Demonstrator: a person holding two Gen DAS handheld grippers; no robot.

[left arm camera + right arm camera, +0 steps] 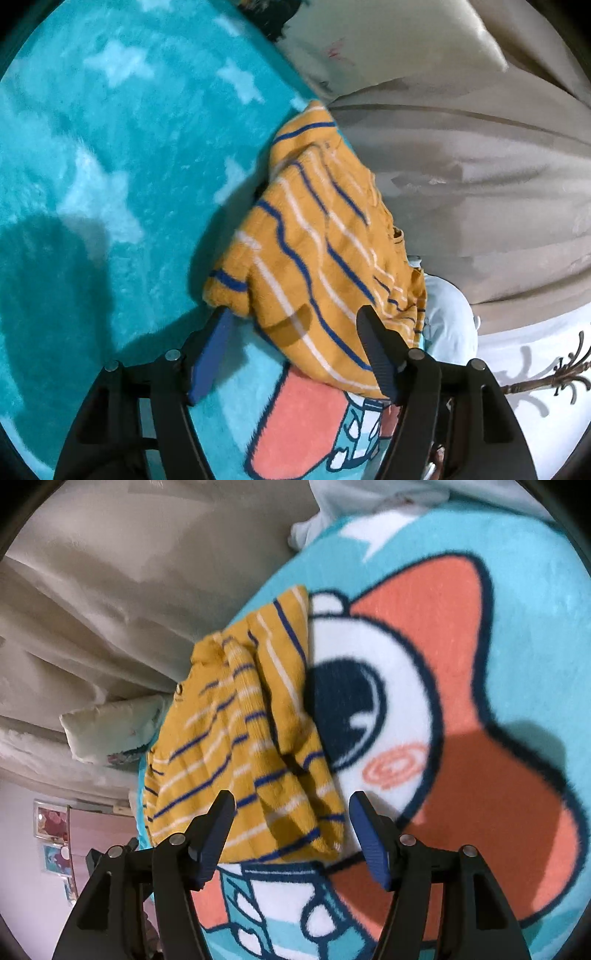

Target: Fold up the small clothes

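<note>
A small mustard-yellow garment [317, 258] with blue and white stripes lies bunched and partly folded on a teal cartoon blanket [110, 147]. It also shows in the right wrist view [243, 746]. My left gripper [295, 325] is open just above the garment's near edge, with nothing between its fingers. My right gripper [291, 808] is open over the garment's near edge, also holding nothing. The blanket's orange, white and dark cartoon print [424, 720] lies to the right of the garment.
Beige bedding [461, 166] lies bunched beside the garment and shows in the right wrist view [92, 609]. A pale blue cloth [450, 325] lies by the garment's far side. A white pillow [110, 723] and a wall with pictures [51, 834] are at left.
</note>
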